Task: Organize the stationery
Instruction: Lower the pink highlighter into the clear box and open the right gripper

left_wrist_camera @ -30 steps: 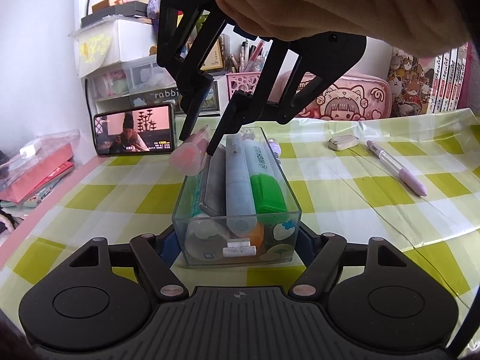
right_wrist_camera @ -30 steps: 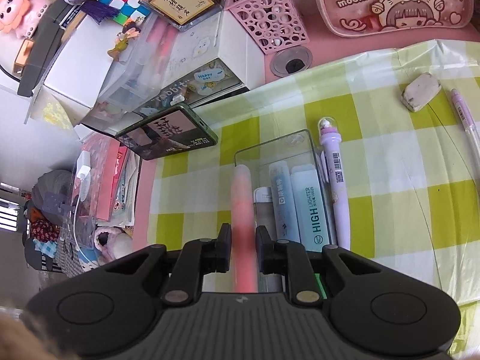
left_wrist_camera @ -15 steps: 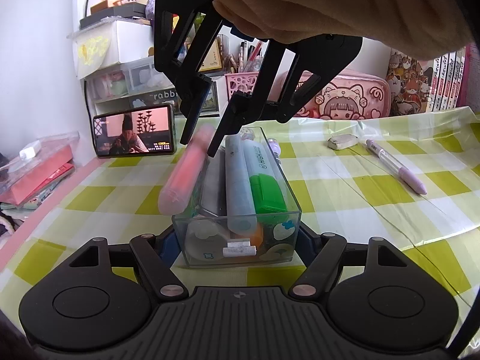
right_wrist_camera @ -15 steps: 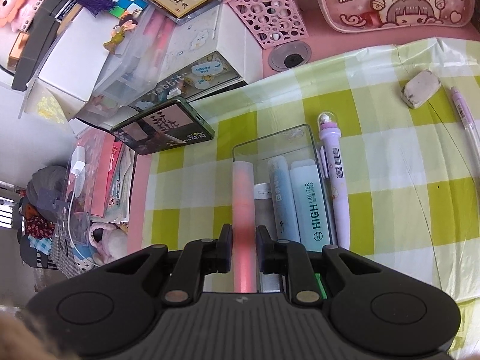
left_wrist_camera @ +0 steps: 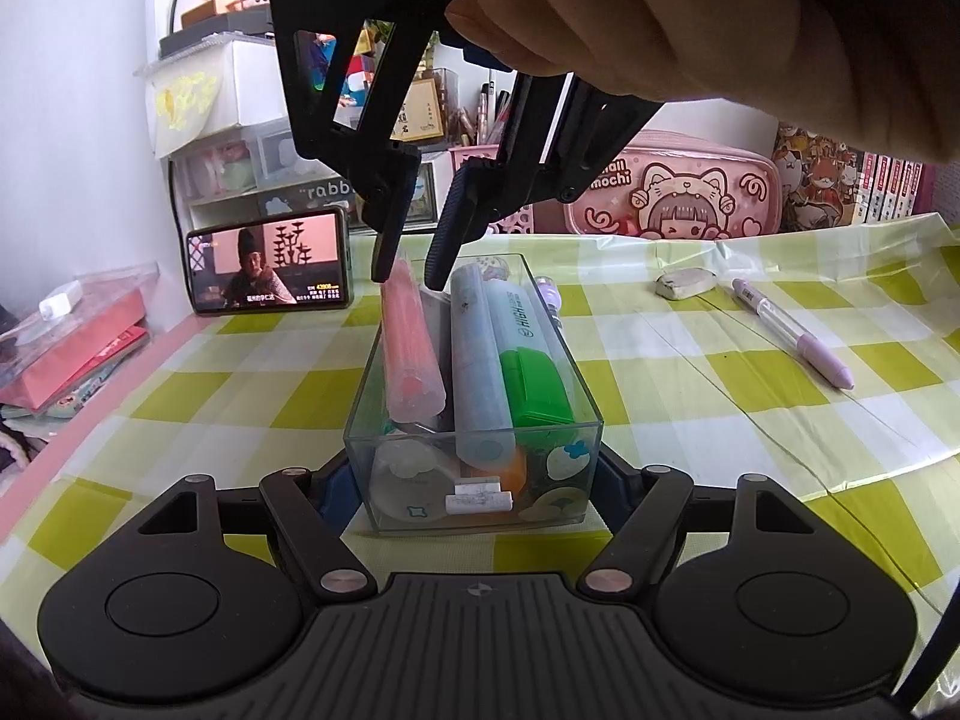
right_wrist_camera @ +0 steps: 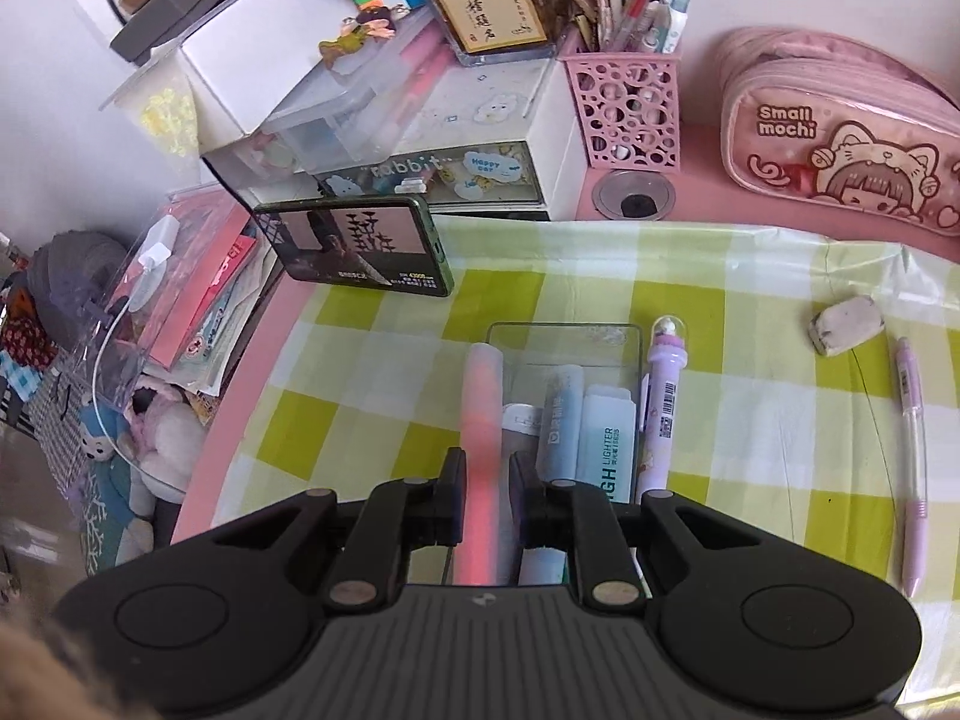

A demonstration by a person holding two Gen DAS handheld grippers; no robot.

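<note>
A clear plastic box (left_wrist_camera: 585, 414) stands on the green checked cloth, and my left gripper (left_wrist_camera: 474, 480) is shut on its near end, one finger against each side wall. Inside lie a light blue marker (left_wrist_camera: 480, 372), a green highlighter (left_wrist_camera: 534, 384) and other small items. My right gripper (left_wrist_camera: 408, 273), held by a hand, points down over the box's far left corner. It is shut on the far end of a pink marker (left_wrist_camera: 411, 354), which slopes down along the box's left wall. In the right wrist view the pink marker (right_wrist_camera: 480, 396) runs between the right gripper (right_wrist_camera: 486, 480) fingers into the box (right_wrist_camera: 564, 345).
A purple pen (right_wrist_camera: 663, 408) lies against the box's right side. Further right lie an eraser (right_wrist_camera: 846, 324) and a pink mechanical pencil (right_wrist_camera: 912, 450). A phone (right_wrist_camera: 360, 255) leans behind the box. A pink pencil case (right_wrist_camera: 840, 156) and a pen basket (right_wrist_camera: 624, 102) stand at the back.
The pink marker stuck out tilted over the box's left wall; now it lies lined up inside along that wall. The right gripper rolled and rose slightly. The left gripper has not moved.
</note>
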